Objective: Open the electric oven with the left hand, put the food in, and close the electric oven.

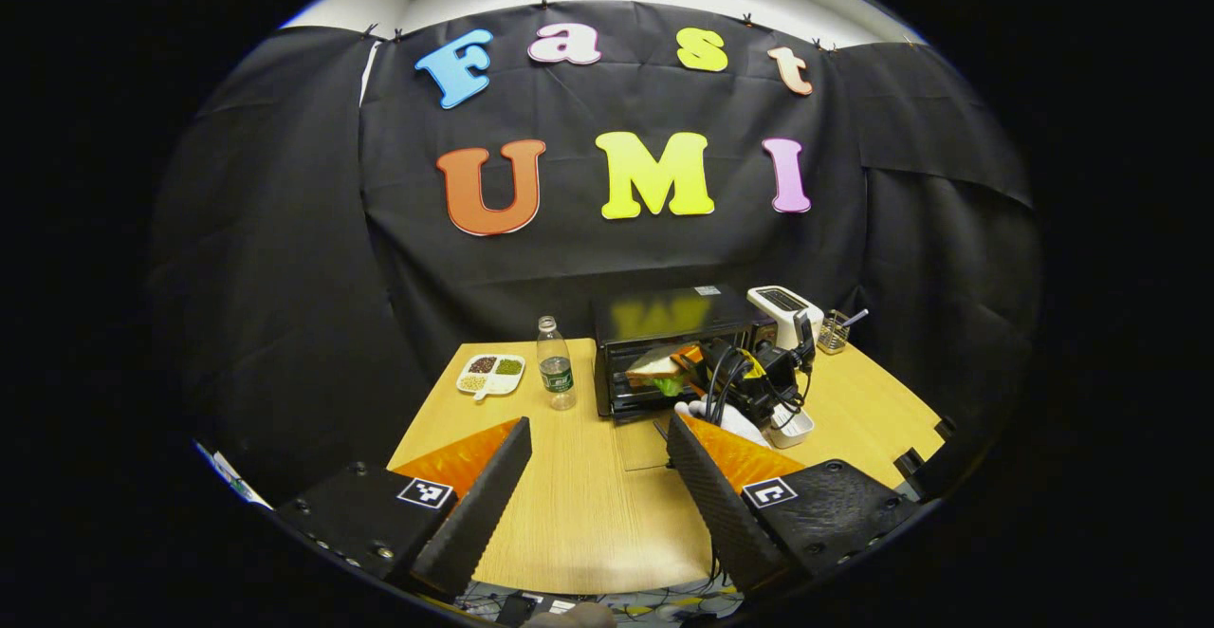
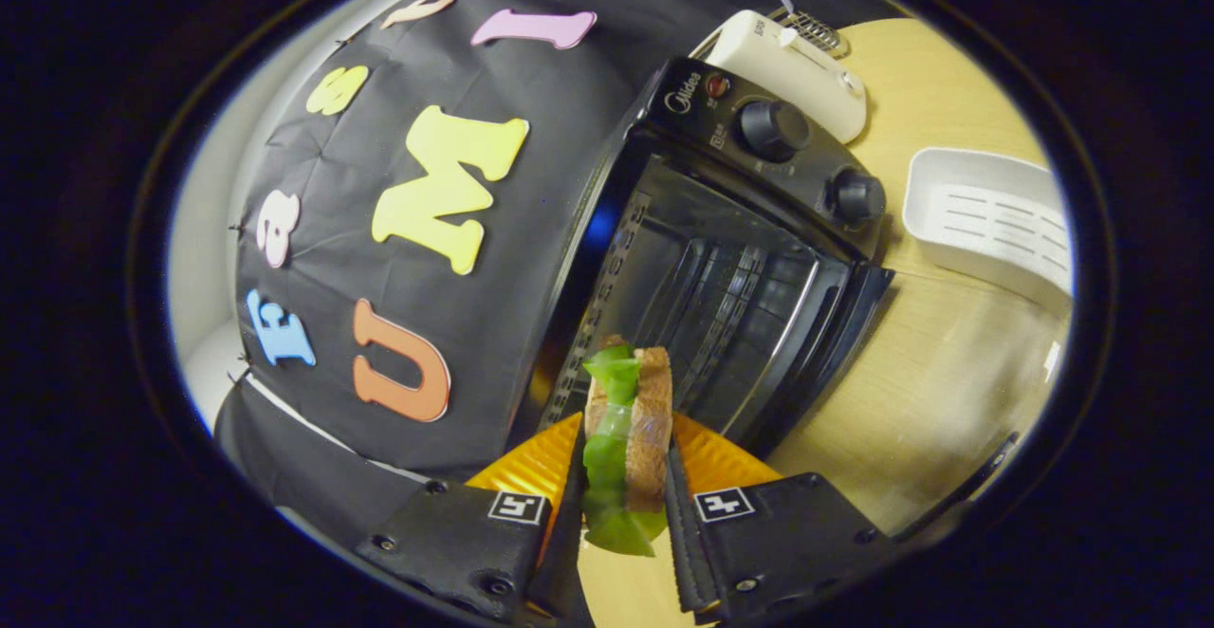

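Tabletop (image 1: 588, 514) bare before open oven (image 2: 730, 286); sandwich (image 2: 626, 438) at its mouth.

Our left tongs (image 1: 597, 452) have two black fingers (image 1: 479, 505) with ribbed inner faces, each backed by a glossy orange wedge. Behind them sit matte black blocks with small screws, each bearing a white square tag with a black pattern. Our right tongs (image 2: 624, 490) are built the same: black ribbed fingers (image 2: 685, 533), orange wedges, black screwed blocks, white tags. From the left gripper view, black cables loop over them, with a white glove below.
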Demonstrator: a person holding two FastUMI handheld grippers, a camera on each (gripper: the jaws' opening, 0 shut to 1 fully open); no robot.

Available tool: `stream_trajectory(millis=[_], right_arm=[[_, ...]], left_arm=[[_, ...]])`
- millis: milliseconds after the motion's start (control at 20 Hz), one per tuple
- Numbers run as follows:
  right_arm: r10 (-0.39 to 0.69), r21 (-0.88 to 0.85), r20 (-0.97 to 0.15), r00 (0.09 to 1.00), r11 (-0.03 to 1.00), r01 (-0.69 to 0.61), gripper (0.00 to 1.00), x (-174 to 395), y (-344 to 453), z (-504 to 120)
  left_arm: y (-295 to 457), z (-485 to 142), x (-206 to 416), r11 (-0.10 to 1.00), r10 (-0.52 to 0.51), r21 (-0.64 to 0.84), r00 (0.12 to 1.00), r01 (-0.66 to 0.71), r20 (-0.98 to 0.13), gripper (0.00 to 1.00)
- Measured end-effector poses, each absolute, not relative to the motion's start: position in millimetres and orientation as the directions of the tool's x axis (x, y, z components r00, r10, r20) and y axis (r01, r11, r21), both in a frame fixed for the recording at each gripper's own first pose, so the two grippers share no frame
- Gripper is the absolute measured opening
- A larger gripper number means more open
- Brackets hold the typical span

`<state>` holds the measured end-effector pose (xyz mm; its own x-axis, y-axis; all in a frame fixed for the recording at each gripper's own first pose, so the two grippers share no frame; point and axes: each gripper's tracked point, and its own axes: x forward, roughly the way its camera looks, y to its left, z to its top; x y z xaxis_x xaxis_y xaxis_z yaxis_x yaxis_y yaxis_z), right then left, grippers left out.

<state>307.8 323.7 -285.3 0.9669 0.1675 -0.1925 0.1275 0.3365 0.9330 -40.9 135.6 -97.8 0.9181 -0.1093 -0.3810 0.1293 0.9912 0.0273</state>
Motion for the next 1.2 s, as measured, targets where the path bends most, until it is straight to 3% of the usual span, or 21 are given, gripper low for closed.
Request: stream_trajectory(millis=[300,350,400,450,600,650,700,800,850,900,1050,1100,1150,1200], right_arm=[[0.089,0.924,-0.233,0.968,0.332,0.192,0.43,343,313,-307],[0.093,0.921,-0.253,0.963,0.328,0.211,0.34,345,312,-315],[0.084,0.927,-0.246,0.966,0.311,0.210,0.44,348,310,-317],[0.082,0.923,-0.258,0.963,0.315,0.221,0.44,350,310,-321],[0.060,0.858,-0.306,0.950,0.449,0.248,0.51,348,302,-325],[0.043,0.819,-0.331,0.943,0.509,0.265,0.43,346,297,-329],[0.037,0.780,-0.349,0.937,0.565,0.268,0.63,344,294,-330],[0.030,0.686,-0.384,0.923,0.678,0.264,0.70,338,292,-332],[0.018,0.632,-0.392,0.920,0.732,0.255,0.82,332,286,-333],[0.001,0.586,-0.395,0.918,0.770,0.252,0.99,331,283,-332],[0.003,0.505,-0.390,0.921,0.837,0.211,1.00,314,274,-318],[0.014,0.479,-0.381,0.925,0.858,0.185,0.89,301,276,-312],[0.015,0.447,-0.377,0.926,0.879,0.167,1.00,293,271,-307],[0.028,0.433,-0.380,0.925,0.888,0.151,1.00,283,267,-302]], left_arm=[[144,-102,-36,0.994,-0.087,0.026,0.922,0.105,-0.378,0.95],[145,-104,-37,0.994,-0.084,0.026,0.920,0.102,-0.384,0.95],[147,-103,-39,0.995,-0.080,0.031,0.919,0.099,-0.386,0.95],[149,-103,-39,0.995,-0.074,0.035,0.921,0.095,-0.383,0.95],[153,-102,-43,0.996,-0.059,0.038,0.923,0.079,-0.381,0.95],[154,-102,-43,0.996,-0.056,0.046,0.925,0.079,-0.376,0.95],[155,-101,-44,0.995,-0.048,0.062,0.928,0.077,-0.369,0.95],[156,-104,-45,0.994,-0.045,0.072,0.929,0.077,-0.368,0.96],[155,-104,-45,0.995,-0.047,0.069,0.930,0.078,-0.365,0.96],[155,-105,-45,0.995,-0.049,0.068,0.931,0.078,-0.362,0.96],[156,-103,-43,0.996,-0.042,0.063,0.940,0.068,-0.339,0.96],[157,-103,-44,0.996,-0.041,0.057,0.942,0.063,-0.334,0.96],[156,-104,-44,0.997,-0.039,0.054,0.944,0.060,-0.328,0.96],[155,-105,-43,0.997,-0.038,0.052,0.945,0.058,-0.326,0.96]])
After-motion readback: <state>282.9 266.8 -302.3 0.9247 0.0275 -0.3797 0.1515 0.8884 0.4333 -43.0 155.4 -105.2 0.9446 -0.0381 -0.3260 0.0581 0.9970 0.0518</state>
